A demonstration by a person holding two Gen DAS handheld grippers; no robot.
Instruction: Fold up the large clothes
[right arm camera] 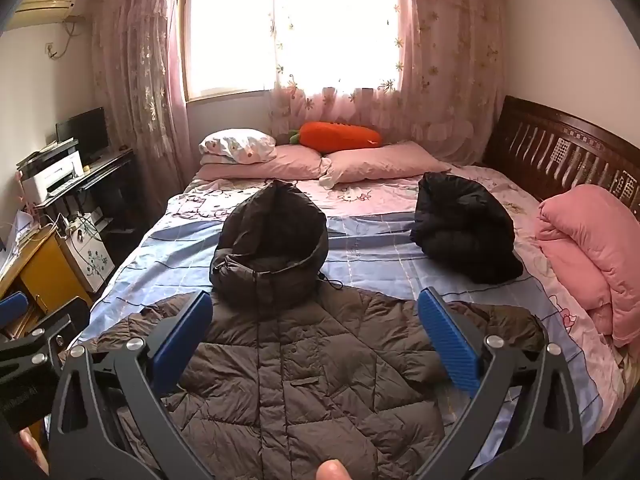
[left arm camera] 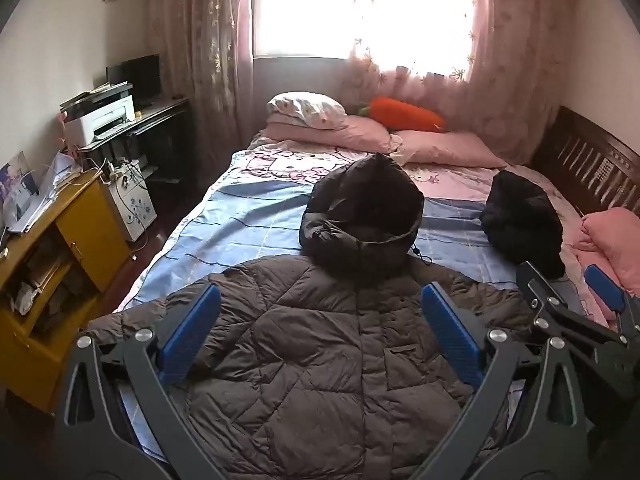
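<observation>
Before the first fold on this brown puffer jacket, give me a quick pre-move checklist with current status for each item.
1. Brown puffer jacket lies flat, front up: ok.
2. Hood spread out beyond the collar: ok.
3. Left tool open, holding nothing: ok.
4. Right tool open, holding nothing: ok.
5. Black garment lies apart from the jacket: ok.
6. Both sleeves laid out flat: cannot tell, the tools hide the ends.

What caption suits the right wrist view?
Open right gripper hovers over brown hooded puffer coat spread flat on bed.
</observation>
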